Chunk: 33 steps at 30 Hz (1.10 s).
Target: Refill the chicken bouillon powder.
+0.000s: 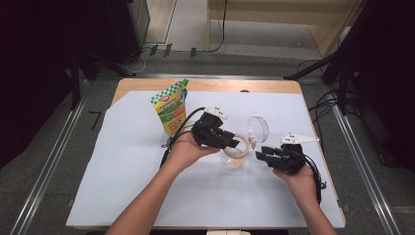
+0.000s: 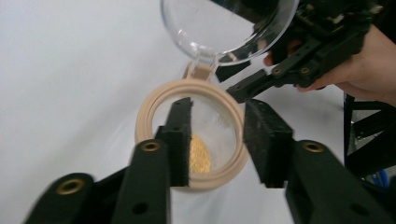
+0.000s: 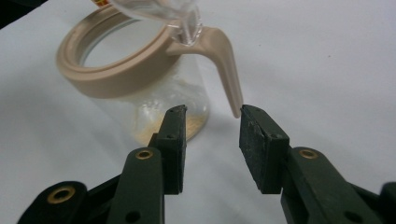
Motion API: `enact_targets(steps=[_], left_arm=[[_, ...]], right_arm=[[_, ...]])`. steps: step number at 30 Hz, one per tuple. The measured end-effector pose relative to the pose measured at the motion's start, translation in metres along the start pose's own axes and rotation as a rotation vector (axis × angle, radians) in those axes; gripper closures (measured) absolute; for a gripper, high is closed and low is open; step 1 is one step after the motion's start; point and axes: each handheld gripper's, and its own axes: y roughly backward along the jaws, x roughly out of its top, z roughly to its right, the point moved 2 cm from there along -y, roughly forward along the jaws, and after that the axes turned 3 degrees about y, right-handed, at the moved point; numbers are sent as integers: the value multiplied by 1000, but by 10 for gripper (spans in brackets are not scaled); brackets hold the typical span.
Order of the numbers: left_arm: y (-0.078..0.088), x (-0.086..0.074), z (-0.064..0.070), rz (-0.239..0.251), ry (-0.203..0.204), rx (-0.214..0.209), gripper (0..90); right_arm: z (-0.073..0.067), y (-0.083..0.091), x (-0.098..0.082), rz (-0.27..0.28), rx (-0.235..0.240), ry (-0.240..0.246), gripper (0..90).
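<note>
Both claws, left claw point(image 1: 240, 143) and right claw point(image 1: 260, 155), gape empty beside jar point(image 1: 234, 157); pouch point(image 1: 172, 112) print perhaps unreadable

On the bench point(image 1: 122, 196) there is one clear jar point(image 1: 234, 157) with one beige rim and one hinged clear lid point(image 1: 258, 128), one green-and-yellow pouch point(image 1: 171, 107), one white sheet point(image 1: 147, 161), and two hand-held grippers: left point(image 1: 236, 142) and right point(image 1: 258, 154).
</note>
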Motion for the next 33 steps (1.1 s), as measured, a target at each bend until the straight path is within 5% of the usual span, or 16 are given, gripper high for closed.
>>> enact_targets(steps=[2,8,16,33], left_arm=[[4,-5,0,27,-26,1,613],[13,-14,-6,44,13,29,596],[30,-21,-13,48,46,51,455],[66,-38,-27,59,104,94,431]], right_arm=[[-4,3,-1,-3,3,9,602],[-19,8,-6,-21,18,42,587],[-43,6,-10,-31,63,70,564],[-62,-7,-10,-62,114,146,545]])
